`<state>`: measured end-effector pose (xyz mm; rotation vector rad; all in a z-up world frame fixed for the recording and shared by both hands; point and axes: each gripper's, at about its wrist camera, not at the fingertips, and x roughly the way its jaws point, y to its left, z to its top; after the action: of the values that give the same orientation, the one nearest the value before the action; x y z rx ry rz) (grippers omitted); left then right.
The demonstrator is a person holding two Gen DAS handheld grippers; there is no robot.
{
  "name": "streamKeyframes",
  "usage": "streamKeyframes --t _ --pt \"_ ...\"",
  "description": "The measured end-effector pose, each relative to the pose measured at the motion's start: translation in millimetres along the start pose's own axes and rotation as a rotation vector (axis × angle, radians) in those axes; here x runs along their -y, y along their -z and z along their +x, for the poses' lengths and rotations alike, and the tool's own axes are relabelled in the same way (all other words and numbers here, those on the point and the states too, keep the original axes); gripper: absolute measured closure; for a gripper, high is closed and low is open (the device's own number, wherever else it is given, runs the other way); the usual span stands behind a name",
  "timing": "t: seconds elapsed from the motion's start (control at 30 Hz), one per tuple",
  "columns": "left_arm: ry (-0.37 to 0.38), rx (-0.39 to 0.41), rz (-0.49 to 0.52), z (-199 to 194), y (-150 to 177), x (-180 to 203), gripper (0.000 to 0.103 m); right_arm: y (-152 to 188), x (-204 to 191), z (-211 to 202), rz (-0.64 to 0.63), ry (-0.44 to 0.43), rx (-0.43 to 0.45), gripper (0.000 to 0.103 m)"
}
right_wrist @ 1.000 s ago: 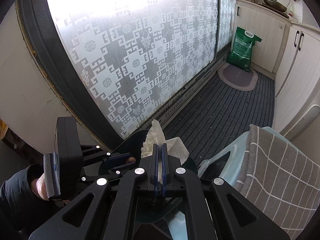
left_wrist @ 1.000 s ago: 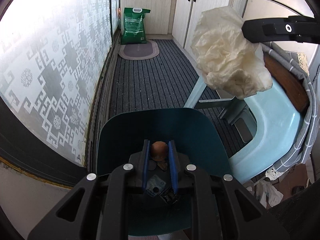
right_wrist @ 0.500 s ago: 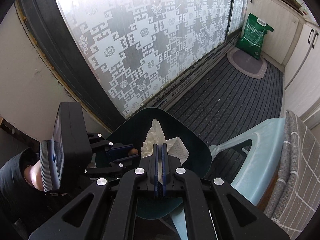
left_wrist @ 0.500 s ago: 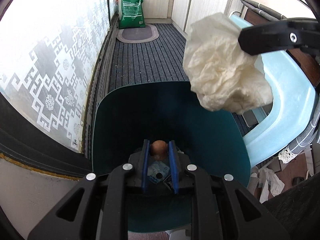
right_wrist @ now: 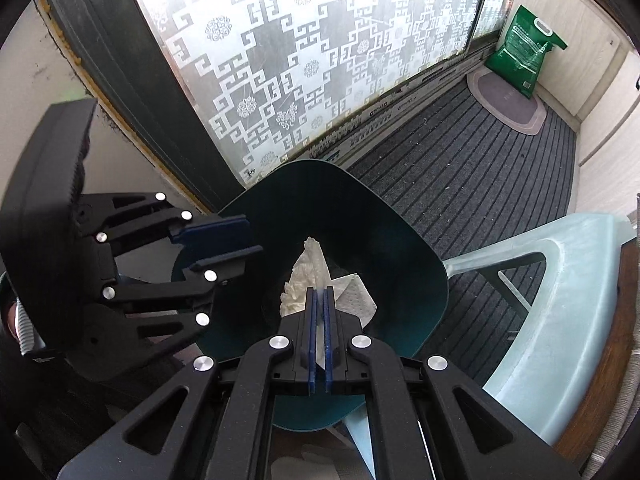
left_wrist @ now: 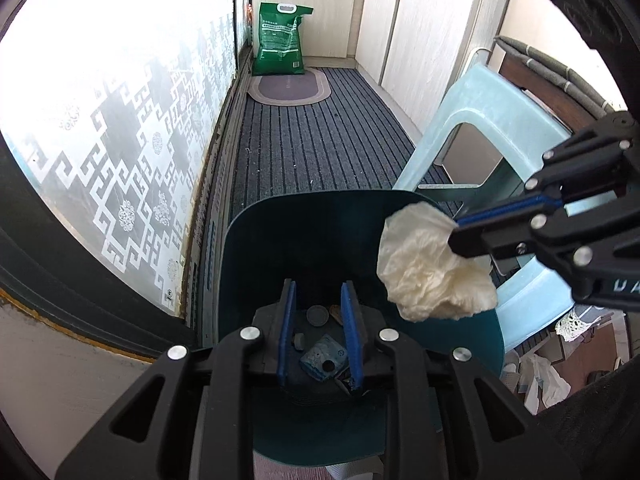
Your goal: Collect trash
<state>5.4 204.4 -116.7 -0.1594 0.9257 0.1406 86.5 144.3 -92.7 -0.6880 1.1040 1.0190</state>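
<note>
Tissue (left_wrist: 434,270), a crumpled white wad, is pinched tight in the right gripper (right_wrist: 319,294), whose blue pads are nearly together with the paper squeezed between them and sticking out past the tips. It hangs just over the right-hand rim of the teal dustpan (left_wrist: 304,236), above the inside of the pan and not touching the bottom. The left gripper (left_wrist: 318,292) sits with its jaws spread partway and nothing clamped between them, hovering over the back of the dustpan; I can't tell what's actually holding the pan up. Down between its fingers you can see small bits already lying in the pan: a grey disc, a smaller dark round piece, and a blue wrapper (left_wrist: 322,362). A pale blue plastic stool (left_wrist: 492,128) stands right beside the pan. Further out there's the striped grey floor mat (left_wrist: 316,136), a green bag (left_wrist: 280,38) against the cabinets, and the patterned frosted glass door (right_wrist: 304,48).
</note>
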Motion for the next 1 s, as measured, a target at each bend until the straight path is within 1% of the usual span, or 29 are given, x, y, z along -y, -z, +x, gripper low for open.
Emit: streamKeyframes --t 0.1,0.13,0.17,0.23,0.37,0.53,0.6,0.67,0.73,0.77,0.83,0.93,0.97,1.0 --pt "-0.014 0.042 -0.007 -9 -2 -3 0.08 2 -3 8 -0.006 0.007 -0.03 0.1" --pt "-0.013 0.052 -0.013 -11 -3 -4 0.081 3 -4 11 -0.008 0.006 -0.044 0.1" --pt "-0.013 0.068 -0.019 -14 -4 -4 0.084 4 -4 15 -0.01 0.004 -0.058 0.1" --pt "-0.013 0.103 -0.026 -22 -7 -6 0.085 6 -6 22 -0.015 0.004 -0.085 0.1" --pt "0.003 0.168 -0.047 -37 -12 -10 0.086 12 -10 35 -0.027 0.004 -0.132 0.1" --pt "0.008 0.206 -0.059 -48 -15 -10 0.086 21 -15 51 -0.039 -0.003 -0.176 0.1" --pt "0.009 0.214 -0.063 -51 -16 -11 0.086 24 -14 56 -0.036 -0.003 -0.187 0.098" --pt "0.008 0.219 -0.065 -52 -18 -12 0.086 26 -13 61 -0.032 0.006 -0.19 0.092" --pt "0.004 0.211 -0.066 -50 -19 -13 0.086 30 -12 66 -0.023 0.001 -0.195 0.078" --pt "-0.003 0.214 -0.069 -50 -18 -13 0.086 31 -11 67 -0.017 -0.001 -0.193 0.076" --pt "-0.004 0.217 -0.074 -52 -18 -15 0.086 32 -10 69 -0.017 -0.001 -0.188 0.076" --pt "-0.011 0.229 -0.073 -58 -20 -14 0.085 32 -13 62 -0.025 0.006 -0.15 0.076" --pt "-0.009 0.224 -0.071 -60 -20 -13 0.08 31 -14 58 -0.029 0.01 -0.129 0.078" --pt "-0.017 0.223 -0.066 -62 -22 -10 0.078 29 -14 54 -0.031 0.014 -0.112 0.082"
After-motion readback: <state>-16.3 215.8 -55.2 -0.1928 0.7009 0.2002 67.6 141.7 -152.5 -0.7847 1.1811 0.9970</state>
